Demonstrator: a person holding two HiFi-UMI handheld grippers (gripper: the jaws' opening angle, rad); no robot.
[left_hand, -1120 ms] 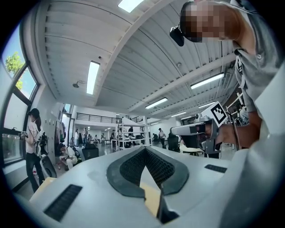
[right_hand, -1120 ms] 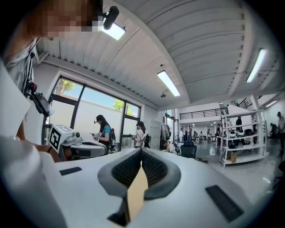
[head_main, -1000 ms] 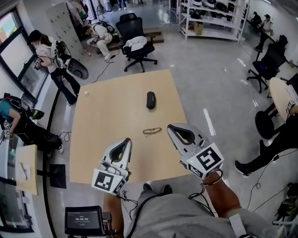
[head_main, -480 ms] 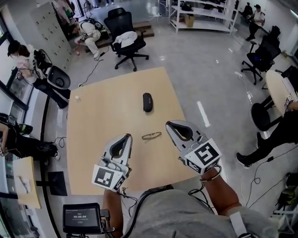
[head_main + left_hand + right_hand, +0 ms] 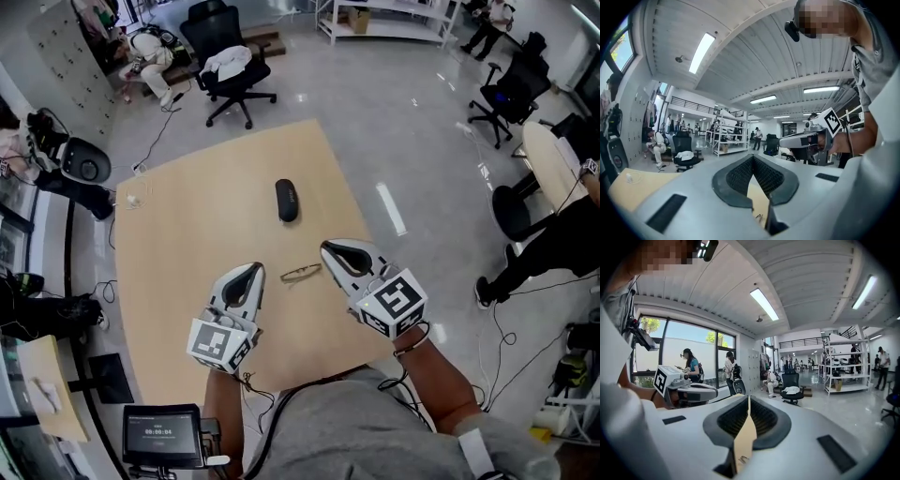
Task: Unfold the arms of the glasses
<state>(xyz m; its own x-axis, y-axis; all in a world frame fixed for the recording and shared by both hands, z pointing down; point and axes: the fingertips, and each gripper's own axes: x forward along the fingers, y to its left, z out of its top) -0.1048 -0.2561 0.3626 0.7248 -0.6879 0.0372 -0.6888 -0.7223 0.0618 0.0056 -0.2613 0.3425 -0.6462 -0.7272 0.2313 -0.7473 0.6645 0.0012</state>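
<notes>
Flanking the glasses [image 5: 302, 273] on the table [image 5: 187, 225]: left tongs [image 5: 253, 268], right tongs [image 5: 326, 247] (both closed, empty).

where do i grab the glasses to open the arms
Probably the frame's two ends: the glasses lie flat on the table, their long side running between the left claw and right claw, so each can come in from its own side. Both claws are shut, so open them first. The hinges are too small to see.
</notes>
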